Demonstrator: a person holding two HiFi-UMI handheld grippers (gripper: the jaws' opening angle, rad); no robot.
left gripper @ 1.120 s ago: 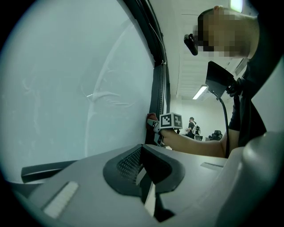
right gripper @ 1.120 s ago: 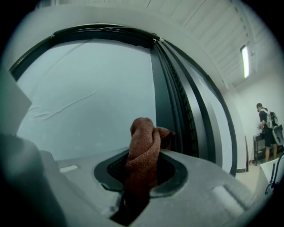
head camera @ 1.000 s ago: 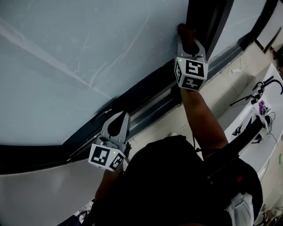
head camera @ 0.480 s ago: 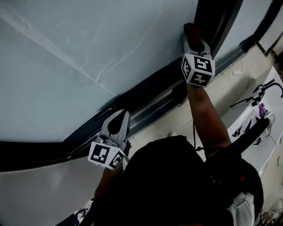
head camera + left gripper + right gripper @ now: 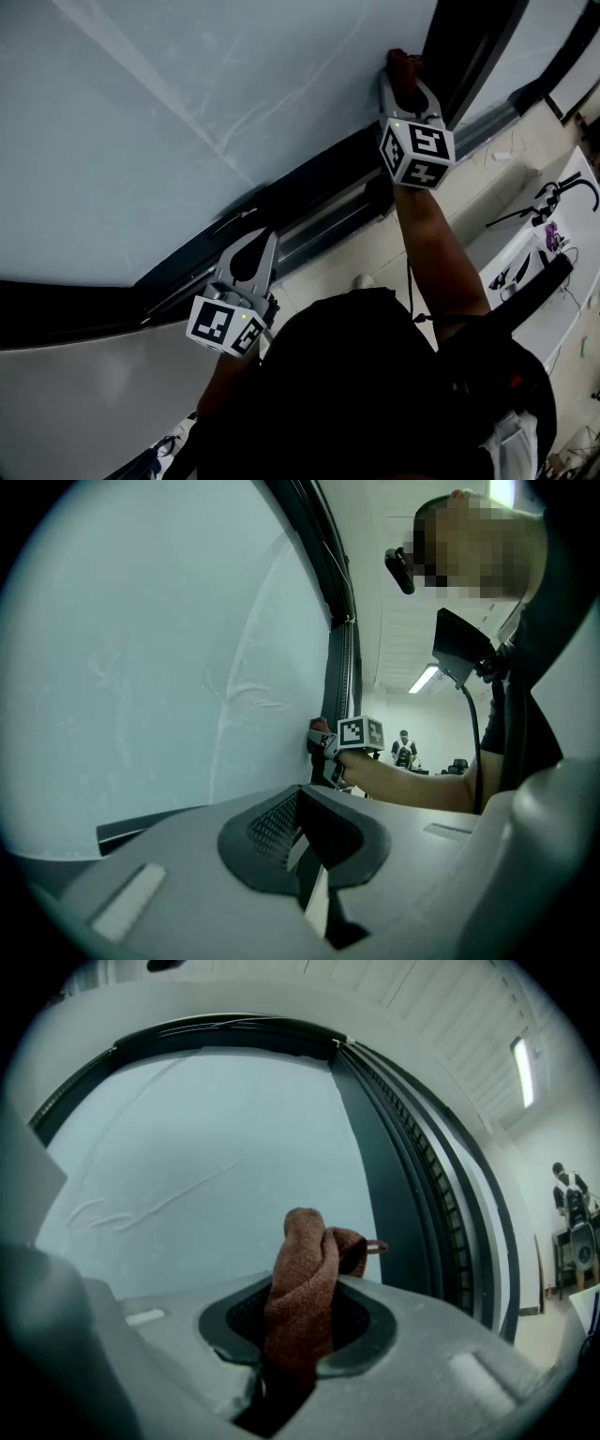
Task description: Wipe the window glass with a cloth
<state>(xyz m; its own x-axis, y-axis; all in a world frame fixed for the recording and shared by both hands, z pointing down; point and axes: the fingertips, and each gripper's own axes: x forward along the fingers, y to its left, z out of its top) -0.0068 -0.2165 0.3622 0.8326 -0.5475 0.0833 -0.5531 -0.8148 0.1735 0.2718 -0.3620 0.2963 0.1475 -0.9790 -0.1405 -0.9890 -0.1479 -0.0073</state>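
The window glass (image 5: 187,112) fills the upper left of the head view, pale and streaked. My right gripper (image 5: 405,75) is raised against the glass next to the dark frame (image 5: 464,42), shut on a reddish-brown cloth (image 5: 403,64). In the right gripper view the cloth (image 5: 305,1283) stands bunched up between the jaws, its top near the glass (image 5: 206,1166). My left gripper (image 5: 255,246) hangs lower, by the bottom frame, shut with nothing in it. The left gripper view shows the glass (image 5: 141,667) and the right gripper (image 5: 323,747) far off.
A dark sill and metal track (image 5: 319,230) run along the window's bottom edge. A vertical dark mullion (image 5: 394,1185) stands right of the cloth. A white table with cables and tools (image 5: 548,253) is at the right. A person (image 5: 405,750) stands far back in the room.
The right gripper with the cloth has shifted slightly up and right along the glass beside the frame. The left gripper has barely moved.
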